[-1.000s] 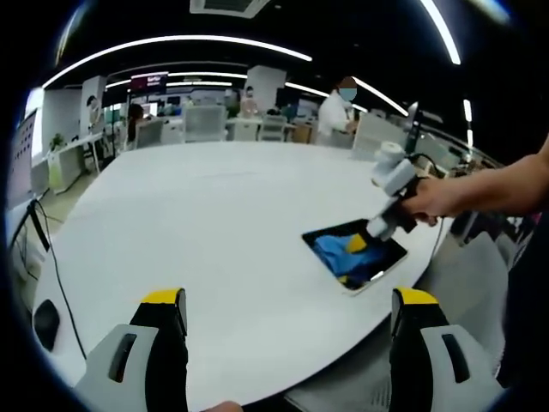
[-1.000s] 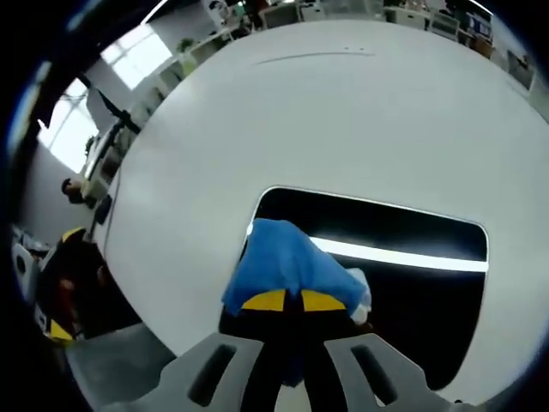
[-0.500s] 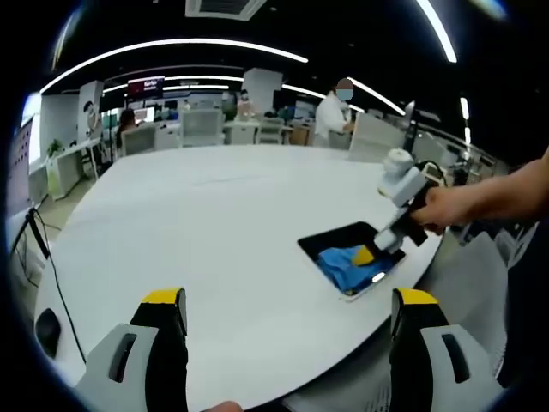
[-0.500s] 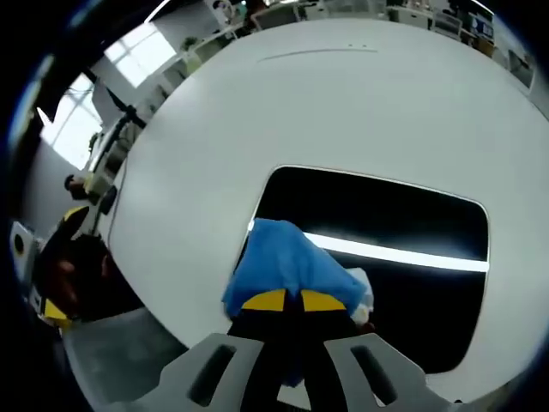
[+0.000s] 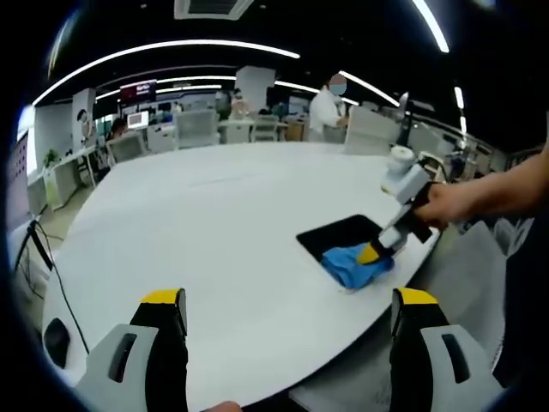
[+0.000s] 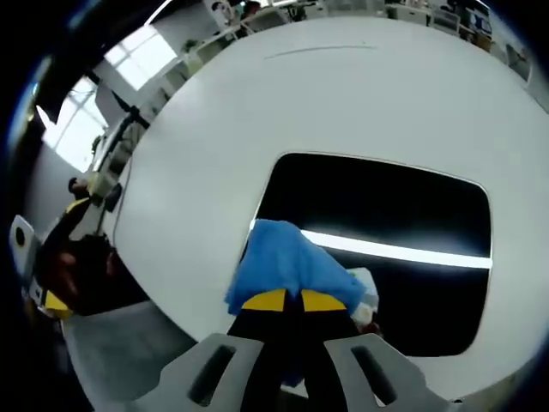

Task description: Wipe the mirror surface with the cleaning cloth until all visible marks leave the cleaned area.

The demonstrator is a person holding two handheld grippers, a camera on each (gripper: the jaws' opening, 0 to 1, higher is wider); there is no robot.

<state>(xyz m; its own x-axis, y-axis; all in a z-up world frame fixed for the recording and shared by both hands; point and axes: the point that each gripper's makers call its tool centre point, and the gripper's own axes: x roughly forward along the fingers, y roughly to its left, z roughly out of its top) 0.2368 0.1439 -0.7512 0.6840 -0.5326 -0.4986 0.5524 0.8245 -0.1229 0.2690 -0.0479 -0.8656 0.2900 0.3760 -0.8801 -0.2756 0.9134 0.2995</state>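
A large round white table (image 5: 223, 232) is seen in an open-plan office with a dark ceiling, across which long curved light strips (image 5: 171, 47) are run. Beyond the table, white desks and chairs (image 5: 197, 127) are set in rows, and a person in white (image 5: 328, 107) is stood among them. A bright window (image 6: 137, 60) is seen in the right gripper view. A dark cable (image 5: 39, 257) is hung beside the table's left edge.
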